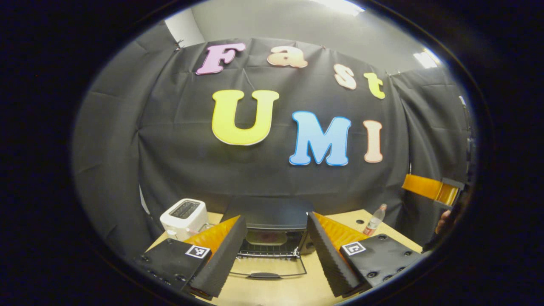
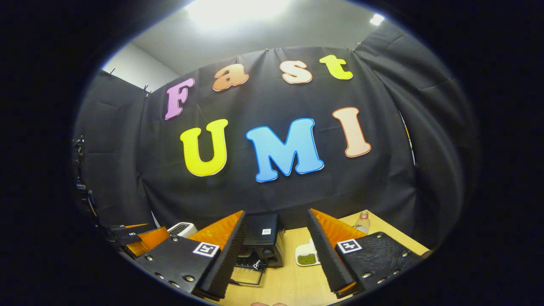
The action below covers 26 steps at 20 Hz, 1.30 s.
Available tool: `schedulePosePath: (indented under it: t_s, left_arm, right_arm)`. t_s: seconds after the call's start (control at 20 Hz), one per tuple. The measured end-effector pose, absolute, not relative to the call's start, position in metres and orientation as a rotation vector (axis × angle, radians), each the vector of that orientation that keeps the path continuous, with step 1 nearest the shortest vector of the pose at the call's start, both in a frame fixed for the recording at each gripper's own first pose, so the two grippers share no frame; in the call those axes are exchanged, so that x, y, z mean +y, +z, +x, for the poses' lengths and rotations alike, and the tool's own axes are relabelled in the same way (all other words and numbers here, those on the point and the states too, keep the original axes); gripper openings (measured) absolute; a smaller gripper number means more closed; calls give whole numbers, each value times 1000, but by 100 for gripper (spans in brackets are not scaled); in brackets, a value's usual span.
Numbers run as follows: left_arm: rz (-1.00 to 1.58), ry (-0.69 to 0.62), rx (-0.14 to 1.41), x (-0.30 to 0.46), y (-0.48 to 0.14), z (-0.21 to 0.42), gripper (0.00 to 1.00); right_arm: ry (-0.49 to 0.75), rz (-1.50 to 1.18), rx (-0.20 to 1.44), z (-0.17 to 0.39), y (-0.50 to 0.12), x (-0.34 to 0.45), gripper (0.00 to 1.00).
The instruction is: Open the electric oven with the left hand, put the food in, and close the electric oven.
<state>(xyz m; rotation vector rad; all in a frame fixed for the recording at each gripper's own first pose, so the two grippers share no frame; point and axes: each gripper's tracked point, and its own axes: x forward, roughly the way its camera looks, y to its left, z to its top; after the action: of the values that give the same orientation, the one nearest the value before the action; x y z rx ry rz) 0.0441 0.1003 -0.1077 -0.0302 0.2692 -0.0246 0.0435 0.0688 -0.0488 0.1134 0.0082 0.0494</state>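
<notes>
Left gripper (image 1: 272, 250): fingers spread wide, holding nothing, facing the oven (image 1: 272, 229), whose door (image 1: 268, 267) lies open on the table (image 1: 293, 289). Right gripper (image 2: 274, 250): likewise spread, empty. Food dish (image 2: 307, 256) sits beside the oven, partly hidden by a finger.

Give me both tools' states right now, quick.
Left tool: open, holding nothing, facing the oven with its door down.
Right tool: open, holding nothing, above the table near the food tray.
</notes>
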Motion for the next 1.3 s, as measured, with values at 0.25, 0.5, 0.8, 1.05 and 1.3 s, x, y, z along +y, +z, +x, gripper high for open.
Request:
schedulePosePath:
  t_s: [0.25,0.5,0.8,1.05,1.3]
  left_arm:
    - [-61,-59,398,77,-155,46,97]
    - [-58,-55,583,74,-229,52,97]
    - [-18,-61,864,77,-325,36,97]
    - [-28,-61,1077,86,-387,21,97]
    - [3,-65,1195,95,-428,24,97]
  right_arm:
    - [25,94,12,39,-51,41,86]
    - [26,129,53,37,-64,34,87]
    - [0,149,104,33,-84,22,86]
    - [-37,155,127,26,-93,8,86]
    - [-100,166,153,19,-105,-9,87]
